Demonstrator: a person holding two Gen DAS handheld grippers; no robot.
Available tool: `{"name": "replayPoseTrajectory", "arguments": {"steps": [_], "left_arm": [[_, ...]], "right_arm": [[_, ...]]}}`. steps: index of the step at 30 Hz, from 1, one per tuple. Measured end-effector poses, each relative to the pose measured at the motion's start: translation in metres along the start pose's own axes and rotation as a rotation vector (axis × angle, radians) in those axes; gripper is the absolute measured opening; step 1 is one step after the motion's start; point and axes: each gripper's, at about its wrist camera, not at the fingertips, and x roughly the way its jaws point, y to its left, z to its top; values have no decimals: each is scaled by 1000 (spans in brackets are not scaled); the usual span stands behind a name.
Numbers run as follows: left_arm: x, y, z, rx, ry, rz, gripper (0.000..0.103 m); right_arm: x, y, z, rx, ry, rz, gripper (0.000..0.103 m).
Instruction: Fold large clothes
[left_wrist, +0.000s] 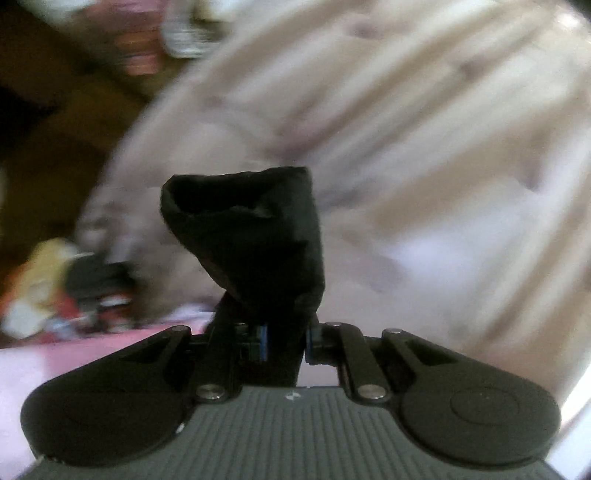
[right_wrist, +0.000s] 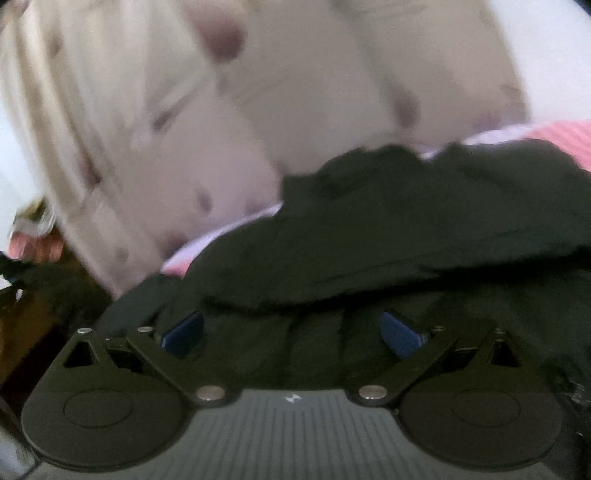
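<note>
place: home bedroom | evidence: pale patterned curtain fabric (left_wrist: 424, 110); pink striped bedsheet (right_wrist: 561, 138); heap of mixed clutter (left_wrist: 62, 288) beside bed

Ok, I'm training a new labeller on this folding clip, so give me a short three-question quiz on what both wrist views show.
1. True or false: the left tongs are shut on the black garment.
2. What colour are the pads of the right tongs?
3. The right tongs are: A) shut on a towel, B) open with the black garment between the pads, C) holding a hanger.

Key: 1 true; 2 blue; 3 B. The pink sheet lies under the garment.
</note>
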Motion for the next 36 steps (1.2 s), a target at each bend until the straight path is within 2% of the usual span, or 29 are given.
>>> {"name": "replayPoseTrajectory", "arguments": {"steps": [2,4,6,8,10,11,15,17,19,20,22,24,27,30,33,36], "left_arm": [[9,-55,-12,43,28,-114,16],[17,-104,-31,86,64,-208,16],[26,-149,-58,110,122,-298,18],[37,-185,-93,140,196,-370,18],[47,-215,-138,183,276,-424,18],[50,-223,-158,200,312,-440,19],[71,-240,-255,288,504,-504,35],[77,-237,-300,347,586,-524,45],[83,-228,-329,395,638,-523,64],[87,-221,-338,397,654,-525,68],[85,-205,-344,356,658,-539,92],[78,-192,-340,310,634,-522,102],[65,-173,-319,246,584,-525,103],[56,-140,-292,206,514,-464,103],[47,-105,-266,208,415,-336,103],[50,-70,-250,198,388,-214,103]], "right_arm": [[-6,-5,0,25,-49,-36,103],[-11,-4,1,-2,-85,-88,103],[-13,-5,5,-14,-74,-135,103],[-19,-9,10,0,-39,-126,103],[-33,-19,17,24,-46,-114,103],[-39,-23,22,33,-53,-111,103],[-71,-44,38,38,-86,-133,103],[-81,-51,44,27,-89,-148,103],[-91,-57,47,12,-95,-164,103],[-96,-61,49,7,-95,-167,103],[-102,-67,53,10,-95,-148,103],[-104,-72,59,17,-95,-120,103],[-98,-78,76,16,-92,-88,103],[-85,-78,95,21,-75,-56,103],[-54,-75,114,-34,-14,-90,103],[-10,-72,123,-96,79,-113,103]]}}
